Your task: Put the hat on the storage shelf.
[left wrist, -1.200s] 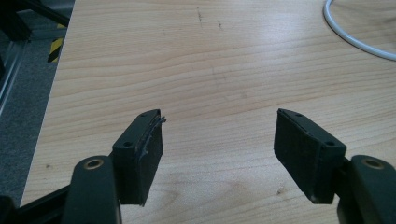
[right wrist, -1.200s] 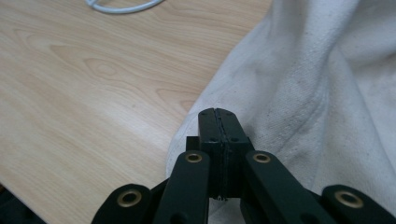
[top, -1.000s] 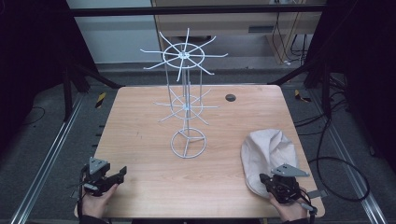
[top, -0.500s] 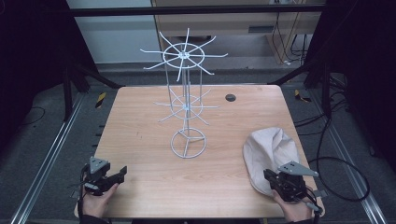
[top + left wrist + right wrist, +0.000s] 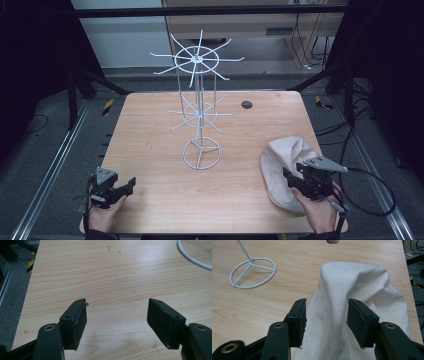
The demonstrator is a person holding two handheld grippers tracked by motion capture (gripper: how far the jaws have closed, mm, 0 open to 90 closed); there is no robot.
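At the lower right of the high view the right claw (image 5: 291, 178) hangs open over the cream cloth cap (image 5: 282, 167) on the desk (image 5: 160, 150), jaws straddling a raised fold apparently to pinch it, while the left claw (image 5: 127, 186), open and empty, idles lower left.

A white wire rack (image 5: 200, 115) stands mid-table (image 5: 150, 150), near a dark disc (image 5: 246, 104).

We hold a black left gripper (image 5: 131, 184) and a black right gripper (image 5: 286, 174). Each has two flat black jaws with ridged pads and small screw holes, and round brass-coloured rivets. A grey three-cornered plate sits on top of each. A black cable trails from the right one.
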